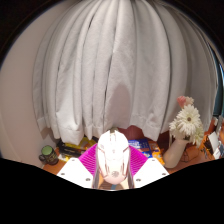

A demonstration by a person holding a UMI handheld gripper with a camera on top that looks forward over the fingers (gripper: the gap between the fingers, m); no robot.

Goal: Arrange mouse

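A white computer mouse (112, 157) sits between my two fingers, its long body pointing away from me and its rear end hidden low between them. Both magenta pads (90, 156) press against its sides, one on the left and one on the right. My gripper (112, 165) is shut on the mouse and holds it up in the air, well above the table, in front of a white curtain.
A white curtain (110, 70) fills the background. A white vase with pale flowers (183, 128) stands at the right. Small items lie on the wooden table beyond the fingers, including a dark jar (47, 155) at the left and blue objects (140, 146).
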